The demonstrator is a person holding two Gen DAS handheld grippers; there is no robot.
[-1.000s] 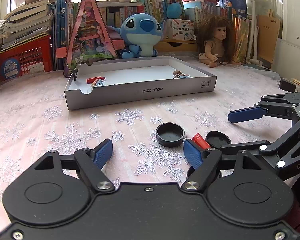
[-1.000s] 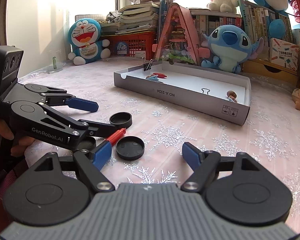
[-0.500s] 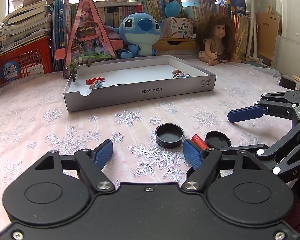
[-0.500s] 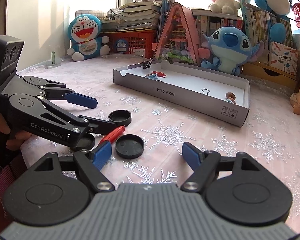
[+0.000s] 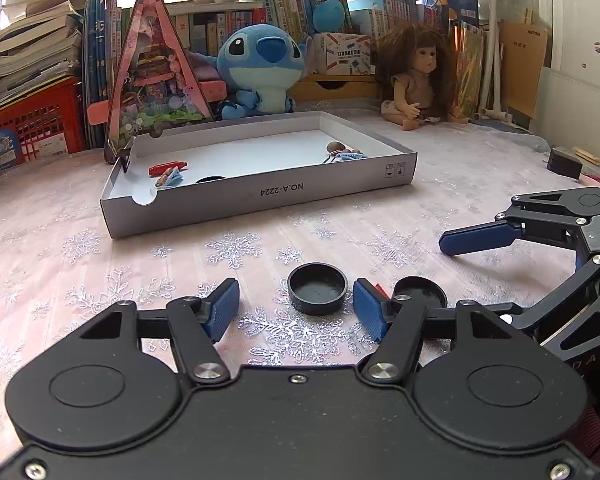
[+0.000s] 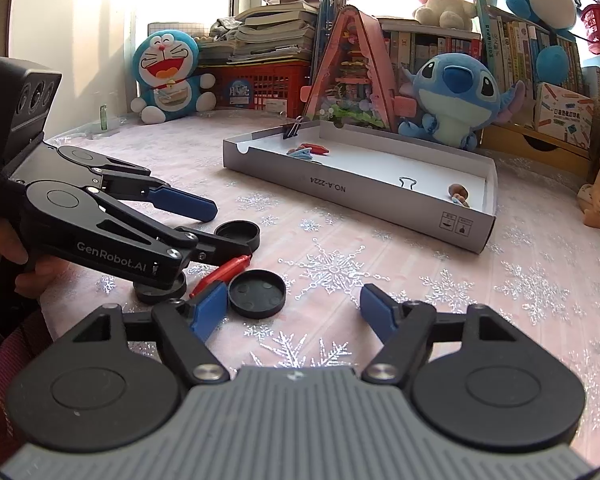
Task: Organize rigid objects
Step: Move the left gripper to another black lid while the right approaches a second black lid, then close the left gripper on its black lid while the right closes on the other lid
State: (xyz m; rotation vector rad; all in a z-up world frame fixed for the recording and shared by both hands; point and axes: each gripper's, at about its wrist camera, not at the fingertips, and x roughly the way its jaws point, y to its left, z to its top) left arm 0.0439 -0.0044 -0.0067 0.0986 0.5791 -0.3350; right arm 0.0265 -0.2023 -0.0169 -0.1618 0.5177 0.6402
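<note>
Black round caps lie on the snowflake cloth: one (image 5: 317,288) just ahead of my open left gripper (image 5: 296,312), another (image 5: 420,291) to its right. In the right wrist view a flat cap (image 6: 257,293) lies by my open right gripper (image 6: 294,312), a second cap (image 6: 237,233) sits behind the left gripper's fingers (image 6: 184,204), and a third (image 6: 160,290) lies under that gripper. A red clip (image 6: 220,274) lies between the caps; only its tip (image 5: 378,289) shows in the left wrist view. The grey shallow box (image 5: 260,196) holds small clips and trinkets.
Behind the box (image 6: 380,196) stand a pink triangular toy house (image 5: 152,80), a Stitch plush (image 5: 260,68) and a doll (image 5: 416,76). A Doraemon plush (image 6: 168,76) and red crate (image 6: 260,84) stand at the back left. A small black block (image 5: 564,162) lies far right.
Both grippers have edged forward a little toward the caps and stay open. The caps and red clip have not moved.
</note>
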